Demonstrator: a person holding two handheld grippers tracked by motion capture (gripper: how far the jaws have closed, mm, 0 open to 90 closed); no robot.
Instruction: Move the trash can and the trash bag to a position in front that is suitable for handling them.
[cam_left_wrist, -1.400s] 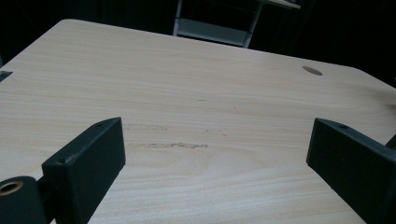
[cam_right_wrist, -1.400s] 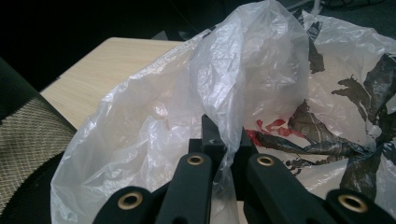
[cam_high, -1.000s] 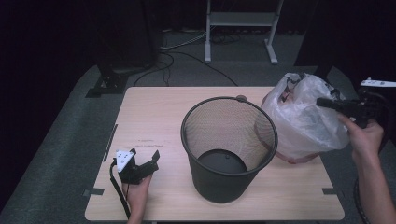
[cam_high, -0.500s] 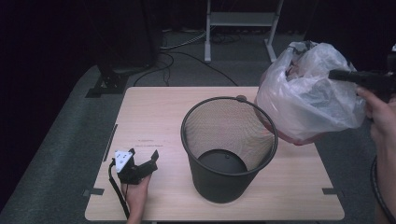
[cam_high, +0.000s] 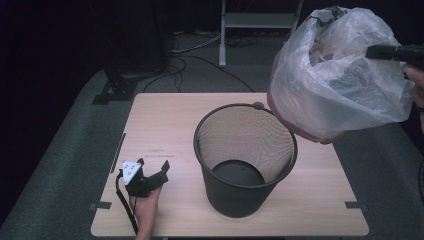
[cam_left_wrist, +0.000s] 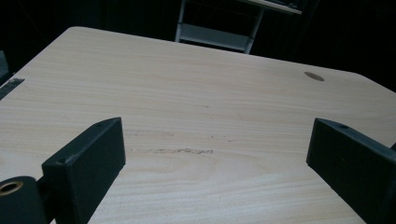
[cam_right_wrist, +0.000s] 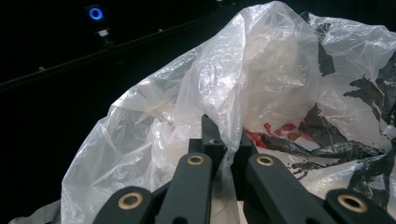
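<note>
Bag: clear plastic bag hangs in the air at 2 o'clock from the bin, its underside just above the table's far right corner and close by the bin's rim; crumpled stuff with red and black print shows through the film.
Left gripper: left gripper rests on the table at 8 o'clock from the bin, held by a hand entering from the bottom edge; jaws spread wide with nothing between them, bare wood in the gap in the left gripper view.
Table: light wood table, with a small round mark near its far edge.
Bin: black mesh bin stands upright at the table's centre, mouth open, a dark round base visible inside.
Right gripper: right gripper sits at 3 o'clock of the bag, at the right edge of the high view; jaws clenched on a fold of the bag's film, bearing the bag off the table.
</note>
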